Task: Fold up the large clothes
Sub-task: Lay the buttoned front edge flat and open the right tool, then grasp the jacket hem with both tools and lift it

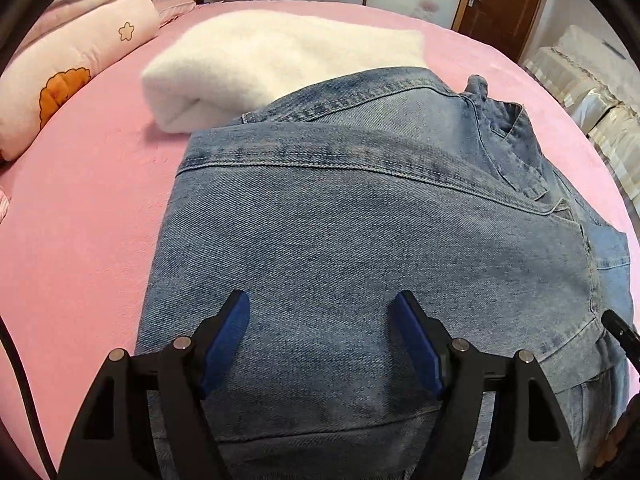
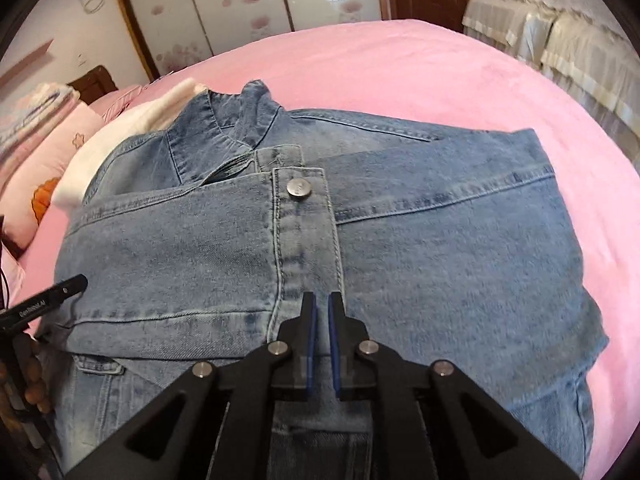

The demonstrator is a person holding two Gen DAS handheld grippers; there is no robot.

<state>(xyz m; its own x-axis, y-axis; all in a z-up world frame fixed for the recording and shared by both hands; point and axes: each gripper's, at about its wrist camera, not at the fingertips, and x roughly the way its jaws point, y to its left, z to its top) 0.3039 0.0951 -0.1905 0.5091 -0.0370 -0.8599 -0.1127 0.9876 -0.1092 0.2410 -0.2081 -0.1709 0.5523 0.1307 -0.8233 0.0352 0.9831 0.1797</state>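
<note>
Denim jacket [image 1: 360, 240] folded, fills frame centre on pink bed [image 1: 88, 220]. Left gripper [image 1: 320, 336] spread wide above denim, nothing between fingers. Right gripper [image 2: 322, 312] nearly closed, narrow gap, no fabric pinched, tips over button placket [image 2: 304, 232]. White fluffy blanket [image 1: 260, 68] upper centre, partly under jacket. Pink pillow [image 1: 60, 80] upper left. Wardrobe doors [image 2: 224, 8] behind.
</note>
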